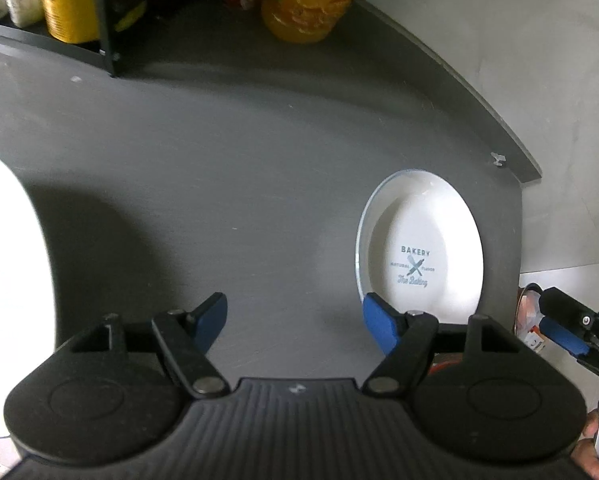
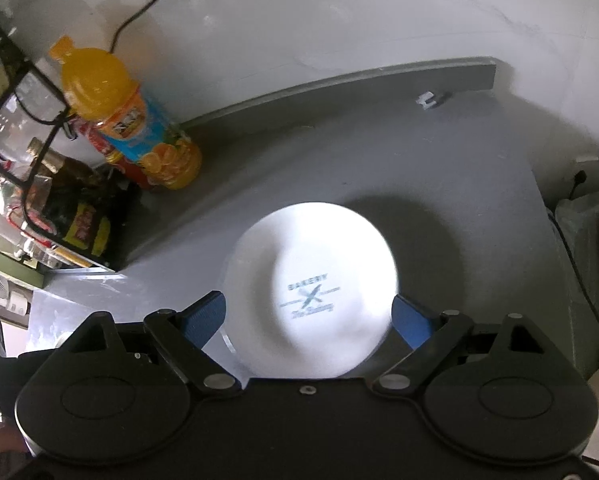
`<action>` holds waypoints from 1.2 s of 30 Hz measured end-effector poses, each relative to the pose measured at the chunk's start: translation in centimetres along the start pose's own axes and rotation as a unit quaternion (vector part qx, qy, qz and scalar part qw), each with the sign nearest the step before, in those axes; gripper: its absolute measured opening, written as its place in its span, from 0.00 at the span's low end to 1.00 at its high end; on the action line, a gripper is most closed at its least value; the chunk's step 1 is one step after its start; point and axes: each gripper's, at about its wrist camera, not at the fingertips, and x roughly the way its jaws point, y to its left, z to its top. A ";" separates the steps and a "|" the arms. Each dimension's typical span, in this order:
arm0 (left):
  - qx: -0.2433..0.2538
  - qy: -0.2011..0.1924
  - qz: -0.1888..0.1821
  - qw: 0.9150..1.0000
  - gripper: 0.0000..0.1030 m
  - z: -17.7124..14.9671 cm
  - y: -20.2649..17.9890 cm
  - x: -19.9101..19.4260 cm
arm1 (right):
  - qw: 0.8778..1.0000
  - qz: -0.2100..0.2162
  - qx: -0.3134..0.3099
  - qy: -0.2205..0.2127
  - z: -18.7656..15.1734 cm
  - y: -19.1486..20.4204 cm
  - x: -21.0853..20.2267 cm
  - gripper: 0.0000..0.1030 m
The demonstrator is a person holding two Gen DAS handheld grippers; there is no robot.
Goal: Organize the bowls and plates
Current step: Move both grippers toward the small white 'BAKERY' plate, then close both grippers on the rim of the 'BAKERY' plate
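In the left wrist view a white plate (image 1: 419,248) with a blue "BAKERY" print and a thin blue rim lies on the grey counter (image 1: 239,184), ahead and to the right. My left gripper (image 1: 295,322) is open above bare counter with nothing between its fingers, and its right fingertip overlaps the plate's near-left rim. A second white dish (image 1: 7,280) is cut off at the left edge. In the right wrist view a white BAKERY dish (image 2: 311,280) lies between the spread fingers of my open right gripper (image 2: 307,320). That gripper (image 1: 563,328) also shows beyond the counter's right end.
An orange juice bottle (image 2: 127,116) stands at the back by the wall, next to a black wire rack (image 2: 31,92) holding bottles and packets. A low raised edge (image 2: 339,76) borders the counter's back. A black cable (image 2: 147,4) hangs on the wall. A hand (image 1: 591,452) is at the lower right.
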 end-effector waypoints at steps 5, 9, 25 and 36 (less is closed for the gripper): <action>-0.010 0.008 -0.008 1.000 0.69 0.4 -0.8 2.0 | 1.000 0.003 0.019 0.017 0.4 -2.6 1.2 0.77; -0.015 0.010 -0.015 1.000 0.64 0.6 -1.2 3.3 | 0.999 0.010 0.029 0.039 0.5 -4.5 2.7 0.69; -0.039 0.031 -0.030 0.998 0.36 1.0 -2.1 6.3 | 0.995 0.043 0.035 0.087 0.5 -7.7 7.5 0.48; -0.050 0.032 -0.040 0.997 0.23 1.3 -2.5 6.9 | 0.993 0.050 0.039 0.103 0.1 -8.6 9.4 0.34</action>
